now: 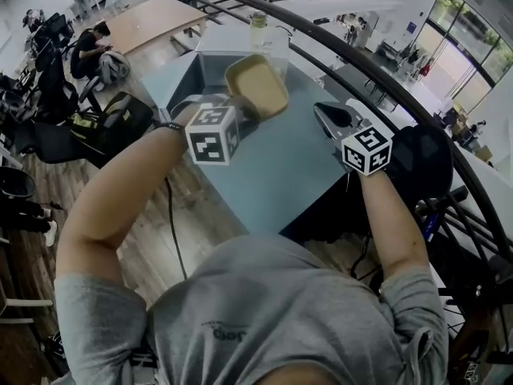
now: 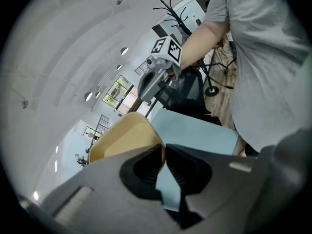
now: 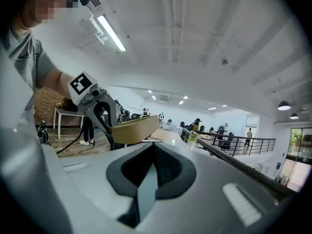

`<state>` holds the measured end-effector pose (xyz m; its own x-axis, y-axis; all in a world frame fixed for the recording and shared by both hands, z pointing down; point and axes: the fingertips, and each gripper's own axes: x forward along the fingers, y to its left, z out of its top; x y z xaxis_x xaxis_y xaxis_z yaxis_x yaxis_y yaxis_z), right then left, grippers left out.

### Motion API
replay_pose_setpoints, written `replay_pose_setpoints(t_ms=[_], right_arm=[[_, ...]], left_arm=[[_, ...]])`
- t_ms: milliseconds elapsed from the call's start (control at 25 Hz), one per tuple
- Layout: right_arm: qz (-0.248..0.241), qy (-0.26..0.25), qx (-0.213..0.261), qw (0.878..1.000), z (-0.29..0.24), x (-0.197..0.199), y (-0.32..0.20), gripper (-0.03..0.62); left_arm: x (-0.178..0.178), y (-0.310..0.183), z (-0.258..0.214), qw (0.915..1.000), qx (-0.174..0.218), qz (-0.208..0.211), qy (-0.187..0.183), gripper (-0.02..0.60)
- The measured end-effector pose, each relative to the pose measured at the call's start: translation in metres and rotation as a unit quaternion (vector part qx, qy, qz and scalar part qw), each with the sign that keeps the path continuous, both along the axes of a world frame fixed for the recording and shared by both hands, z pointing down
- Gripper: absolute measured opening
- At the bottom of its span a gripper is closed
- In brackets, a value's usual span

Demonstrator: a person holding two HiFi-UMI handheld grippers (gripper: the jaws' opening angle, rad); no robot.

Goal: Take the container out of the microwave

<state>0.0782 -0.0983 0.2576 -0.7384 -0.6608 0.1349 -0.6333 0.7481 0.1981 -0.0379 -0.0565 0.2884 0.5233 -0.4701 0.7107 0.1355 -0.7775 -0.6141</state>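
Observation:
A tan, shallow rectangular container (image 1: 258, 83) hangs tilted above the blue-grey table (image 1: 280, 175). My left gripper (image 1: 240, 107) is shut on its near rim. In the left gripper view the jaws of the left gripper (image 2: 164, 152) pinch the container (image 2: 124, 138) by its edge. Apart from the container, to its right, my right gripper (image 1: 326, 113) is shut with nothing in it. The right gripper view shows the right gripper (image 3: 153, 156) with its jaws together, and the container (image 3: 134, 128) held up at the left. A pale box, which may be the microwave (image 1: 240, 45), stands just behind the container.
A bottle (image 1: 258, 22) stands behind the pale box. A curved black railing (image 1: 385, 83) runs along the table's right side. A black chair (image 1: 425, 163) stands at the right. Wooden floor, a cable (image 1: 171, 223), bags (image 1: 120, 115) and seated people lie to the left.

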Motion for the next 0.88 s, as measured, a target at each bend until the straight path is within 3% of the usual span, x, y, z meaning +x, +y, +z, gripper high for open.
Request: replay_pose_setpoints(t_ms=[320, 880], right_arm=[[0.003, 0.009, -0.027, 1.000, 0.041, -0.016, 0.002, 0.006], [0.011, 0.004, -0.094, 0.996, 0.121, -0.020, -0.002, 0.006]], left_arm=[[-0.017, 0.010, 0.074, 0.9993, -0.036, 0.003, -0.012, 0.038], [-0.020, 0.024, 0.186, 0.9917, -0.126, -0.025, 0.004, 0.038]])
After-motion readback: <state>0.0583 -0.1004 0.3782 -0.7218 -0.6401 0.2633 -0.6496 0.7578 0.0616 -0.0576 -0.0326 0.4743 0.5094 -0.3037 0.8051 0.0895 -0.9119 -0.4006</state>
